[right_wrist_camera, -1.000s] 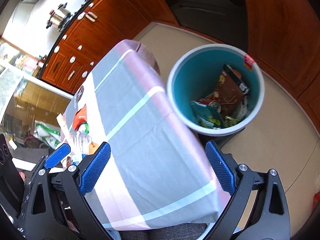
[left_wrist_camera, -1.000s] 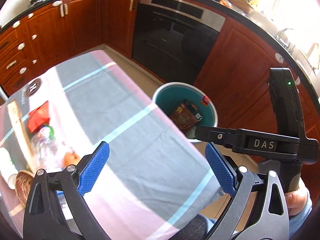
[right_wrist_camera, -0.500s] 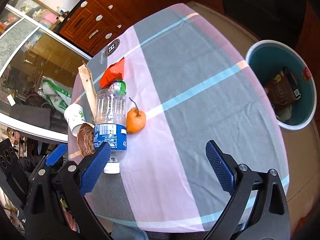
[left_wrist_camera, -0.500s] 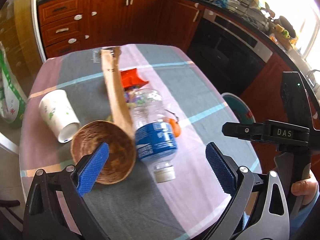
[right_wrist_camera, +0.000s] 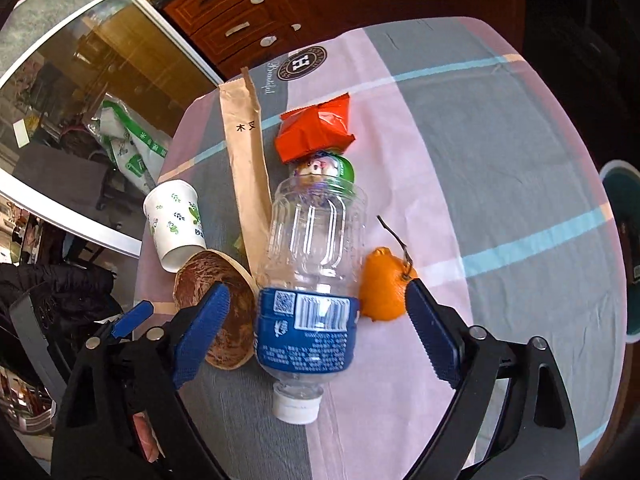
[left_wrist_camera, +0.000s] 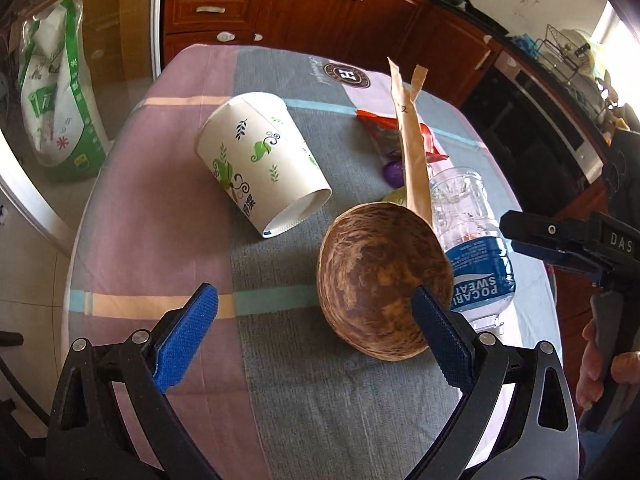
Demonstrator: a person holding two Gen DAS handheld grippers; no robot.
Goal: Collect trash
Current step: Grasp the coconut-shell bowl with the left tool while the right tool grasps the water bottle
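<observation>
Hovering spread wide and holding nothing, the right claw (right_wrist_camera: 314, 322) frames the bottle (right_wrist_camera: 310, 276), which lies on its side on the table (right_wrist_camera: 500, 152) with its white cap (right_wrist_camera: 296, 404) pointing back at the claw. The bottle's long axis runs straight away from the claw, so the jaws stand on either flank of the blue label and could, I judge, close across its width with little turning. The left claw (left_wrist_camera: 314, 336) is also spread and empty, hanging above the brown bowl (left_wrist_camera: 382, 282), its right finger over the bowl's near edge. The right claw looks the nearer one to the bottle. Just beside the bottle lie an orange peel (right_wrist_camera: 382, 284), a paper sleeve (right_wrist_camera: 246, 164), a red wrapper (right_wrist_camera: 316, 128) and a tipped paper cup (left_wrist_camera: 262, 166). The bin (right_wrist_camera: 624, 248) sits well apart, off the table's right edge.
</observation>
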